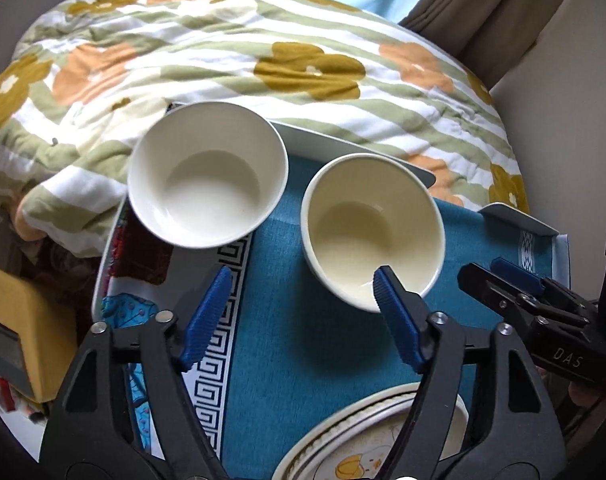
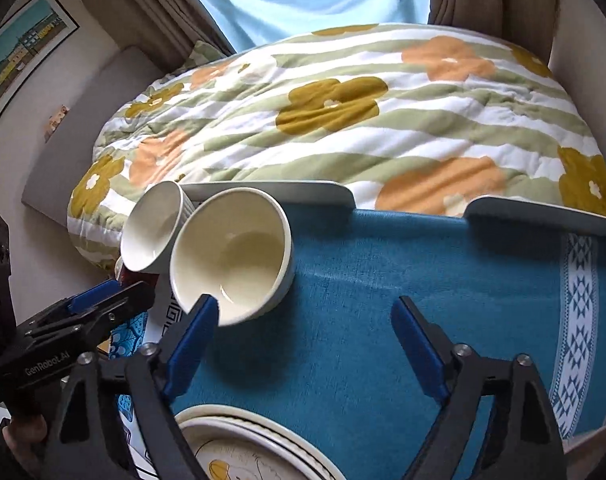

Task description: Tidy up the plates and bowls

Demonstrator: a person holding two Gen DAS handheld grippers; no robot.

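Observation:
Two empty bowls stand on a tray's teal cloth (image 1: pixel 279 240): a white bowl (image 1: pixel 207 176) at the far left and a cream bowl (image 1: pixel 373 228) beside it on the right. A stack of patterned plates (image 1: pixel 363 444) lies at the near edge. My left gripper (image 1: pixel 303 280) hangs open above the cloth, nothing between its blue pads; its right fingertip overlaps the cream bowl's near rim. In the right wrist view the white bowl (image 2: pixel 155 232) and cream bowl (image 2: pixel 231 252) touch, and the plates (image 2: pixel 259 448) lie below. My right gripper (image 2: pixel 305 308) is open over bare cloth, its left fingertip at the cream bowl's rim.
The tray's pale rim (image 2: pixel 287 192) borders a flowered quilt (image 2: pixel 343 120) behind it. Curtains (image 2: pixel 159 4) and a framed picture (image 2: pixel 19 60) are beyond. A yellow object (image 1: pixel 19 332) sits left of the tray. The other gripper shows at each view's side.

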